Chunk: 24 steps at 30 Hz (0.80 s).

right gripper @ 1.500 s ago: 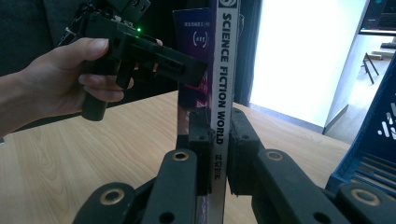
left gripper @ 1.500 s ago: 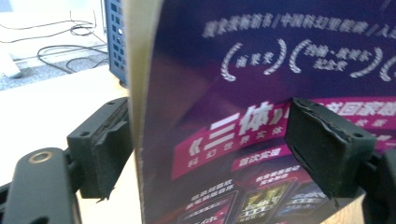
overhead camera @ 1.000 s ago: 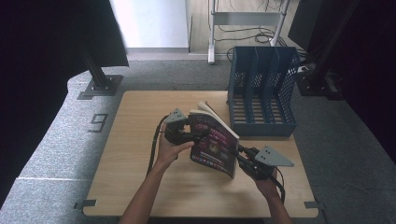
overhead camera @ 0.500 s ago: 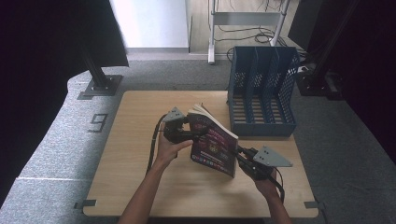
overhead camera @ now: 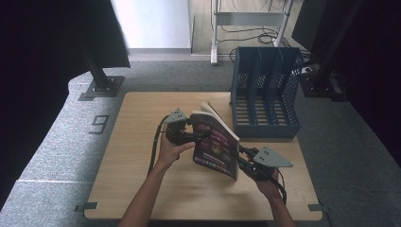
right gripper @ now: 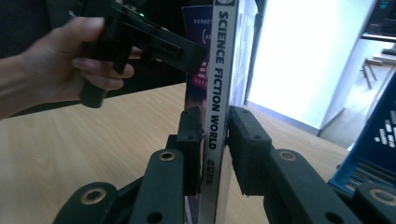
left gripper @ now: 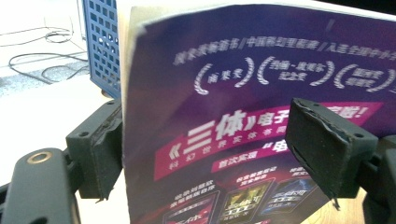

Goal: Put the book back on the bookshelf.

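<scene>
A glossy purple-covered paperback magazine (overhead camera: 216, 145) stood upright above the middle of the pale wooden table (overhead camera: 137, 184), gripped from 2 sides. The right gripper (right gripper: 215, 133) clasped its spine, its jaws having just eased slightly wider than half a second earlier without letting go. The left gripper (left gripper: 205, 140) pinched the cover's edge. The magazine had barely shifted, suggesting a regrip before filing it in the blue slotted plastic file rack (overhead camera: 265, 90) nearby.

dim room, bright bg glare, close-ups soft & blurry near jaws.
</scene>
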Each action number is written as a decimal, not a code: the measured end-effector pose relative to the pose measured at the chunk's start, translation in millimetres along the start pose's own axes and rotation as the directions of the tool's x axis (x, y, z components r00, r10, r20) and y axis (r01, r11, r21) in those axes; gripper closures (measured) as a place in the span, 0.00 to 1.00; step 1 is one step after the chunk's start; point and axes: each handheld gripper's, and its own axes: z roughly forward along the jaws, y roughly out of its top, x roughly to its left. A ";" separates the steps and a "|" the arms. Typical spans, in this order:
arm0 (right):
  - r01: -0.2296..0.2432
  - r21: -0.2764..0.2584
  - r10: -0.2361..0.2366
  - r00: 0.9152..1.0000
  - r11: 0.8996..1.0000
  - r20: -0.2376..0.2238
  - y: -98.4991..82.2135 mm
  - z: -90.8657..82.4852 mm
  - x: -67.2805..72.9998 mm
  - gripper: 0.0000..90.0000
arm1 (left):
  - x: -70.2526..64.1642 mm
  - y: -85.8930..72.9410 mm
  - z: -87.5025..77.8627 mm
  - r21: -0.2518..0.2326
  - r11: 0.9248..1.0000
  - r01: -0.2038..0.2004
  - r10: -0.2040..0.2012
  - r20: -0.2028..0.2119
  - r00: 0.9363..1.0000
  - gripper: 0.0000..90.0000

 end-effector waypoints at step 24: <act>0.040 0.013 -0.040 0.999 0.999 -0.001 3.9 3.3 -0.3 0.80 | -1.6 7.3 0.4 -0.028 0.999 -0.032 0.033 0.034 0.999 0.18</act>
